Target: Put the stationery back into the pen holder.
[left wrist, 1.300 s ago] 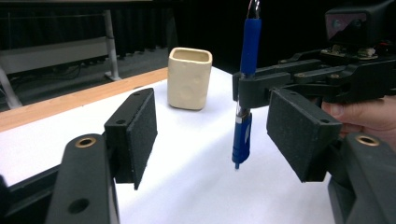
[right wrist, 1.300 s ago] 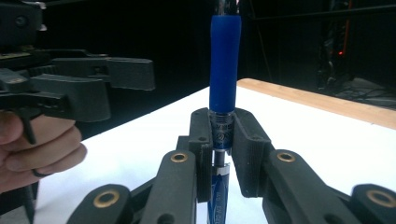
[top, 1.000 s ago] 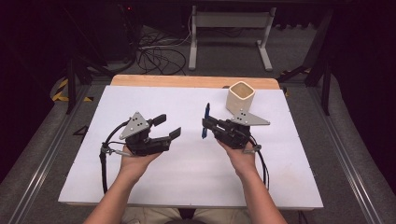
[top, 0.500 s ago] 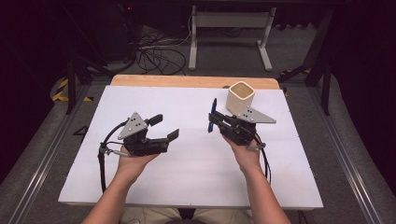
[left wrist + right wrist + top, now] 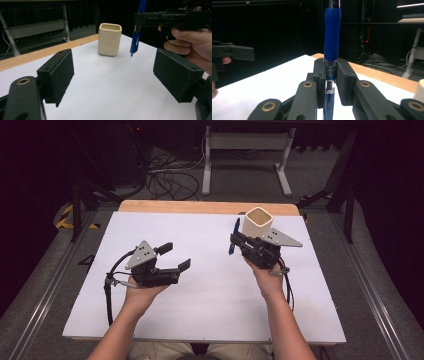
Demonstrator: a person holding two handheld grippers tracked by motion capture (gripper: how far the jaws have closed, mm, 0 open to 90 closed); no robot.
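The right tongs (image 5: 235, 239) are clamped tight on a blue pen (image 5: 233, 236), which stands nearly upright between the pads, its rubber grip end rising above the jaws in the right gripper view (image 5: 332, 37). A second ago these tongs hung nearer the person, over the middle of the worktop (image 5: 210, 300); since then they have carried the pen away from the person and slightly up, so that the pen now sits just beside the cream square cup (image 5: 257, 222), to its left in the high view and not touching it. In the left gripper view the pen (image 5: 136, 42) hangs with its tip above the white surface, close to the cup (image 5: 109, 39). The left tongs (image 5: 176, 257) have kept their place, well apart from the pen and the cup, but their jaws have just been opening: they now stand wide, with nothing between the pads (image 5: 62, 75), wider than in the earlier pictures.
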